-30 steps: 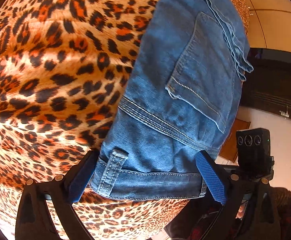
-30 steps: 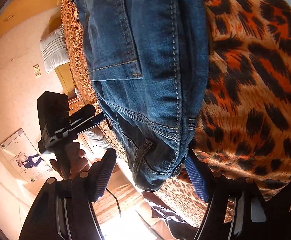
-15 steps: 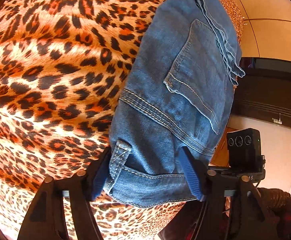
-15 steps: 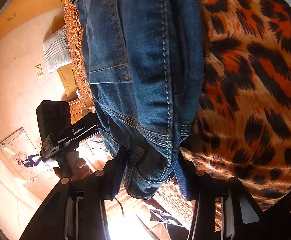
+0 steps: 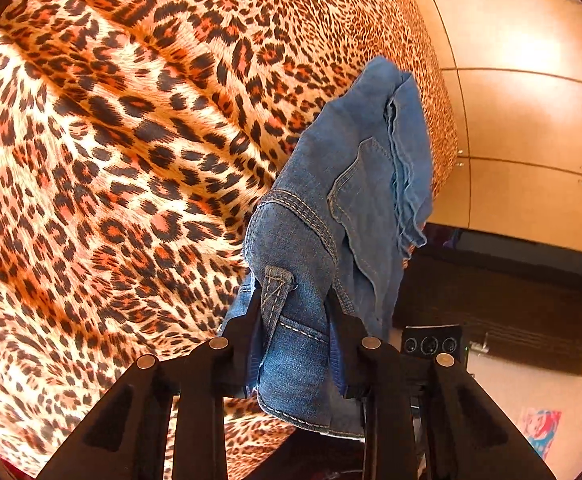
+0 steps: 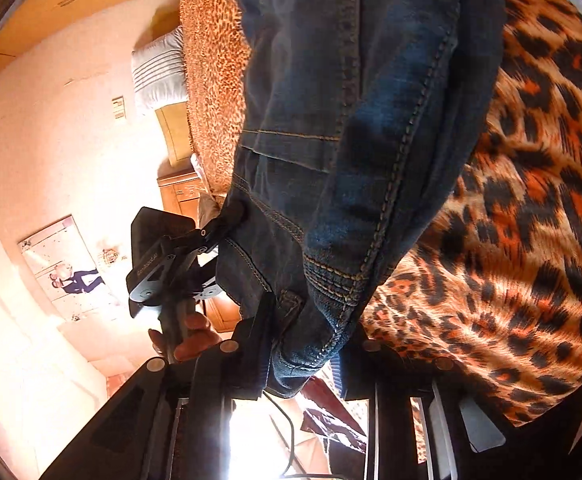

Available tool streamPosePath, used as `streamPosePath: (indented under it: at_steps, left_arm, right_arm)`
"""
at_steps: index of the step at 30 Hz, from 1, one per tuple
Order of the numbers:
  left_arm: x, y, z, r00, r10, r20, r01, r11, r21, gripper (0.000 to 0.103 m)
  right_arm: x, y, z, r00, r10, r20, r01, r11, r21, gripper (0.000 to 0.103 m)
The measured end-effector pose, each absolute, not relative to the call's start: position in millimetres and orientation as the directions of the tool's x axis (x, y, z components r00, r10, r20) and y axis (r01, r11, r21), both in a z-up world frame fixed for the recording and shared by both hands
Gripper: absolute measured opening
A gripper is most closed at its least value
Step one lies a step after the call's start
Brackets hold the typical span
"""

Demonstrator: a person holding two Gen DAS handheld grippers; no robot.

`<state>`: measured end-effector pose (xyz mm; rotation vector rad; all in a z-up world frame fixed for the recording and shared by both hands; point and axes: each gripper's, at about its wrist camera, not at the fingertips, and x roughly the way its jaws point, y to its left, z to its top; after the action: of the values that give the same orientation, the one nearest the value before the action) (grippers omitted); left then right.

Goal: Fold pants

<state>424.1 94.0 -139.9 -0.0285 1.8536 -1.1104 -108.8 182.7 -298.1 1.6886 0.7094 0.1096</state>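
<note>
The blue jeans (image 5: 347,200) are lifted off the leopard-print bed cover (image 5: 111,140), with the back pocket facing the left wrist camera. My left gripper (image 5: 295,344) is shut on the waistband by a belt loop. My right gripper (image 6: 303,344) is shut on the other part of the waistband (image 6: 311,332), and the jeans (image 6: 351,100) stretch away up the frame above the bed cover (image 6: 531,200). The left gripper (image 6: 227,224) shows from the side in the right wrist view, clamped on the denim. The far ends of the legs are out of sight.
Wooden wardrobe doors (image 5: 531,100) stand beyond the bed's right edge, with a dark cabinet (image 5: 511,300) below them. A white pillow (image 6: 159,76) lies at the bed's far end. A poster (image 6: 67,268) hangs on the pink wall.
Both grippers closed on the waistband and lifted it. The jeans rose off the bed cover and now hang bunched between the grippers.
</note>
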Motion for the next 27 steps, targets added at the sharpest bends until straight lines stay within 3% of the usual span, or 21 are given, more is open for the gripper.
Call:
streamPosePath:
  at_steps: [5, 14, 27]
  left_arm:
    - [431.4, 102.2, -124.4, -0.524, -0.535, -0.663, 0.333, 0.588, -0.737, 0.026]
    - [421.2, 56.2, -84.7, -0.457, -0.611, -0.647, 0.347, 0.547, -0.762, 0.026]
    - [385.4, -127.6, -84.8, -0.381, -0.608, -0.696, 0.373, 0.588, -0.718, 0.026]
  right_arm:
    - [-106.2, 173.4, -279.0, 0.830, 0.497, -0.254, 0.330, -0.070, 0.942, 0.023]
    - [-109.0, 135.7, -245.5, 0.898, 0.410, -0.162, 0.223, -0.106, 0.969, 0.022]
    - [-111.2, -2.7, -259.9, 0.950, 0.310, -0.035, 0.121, -0.263, 0.957, 0.022]
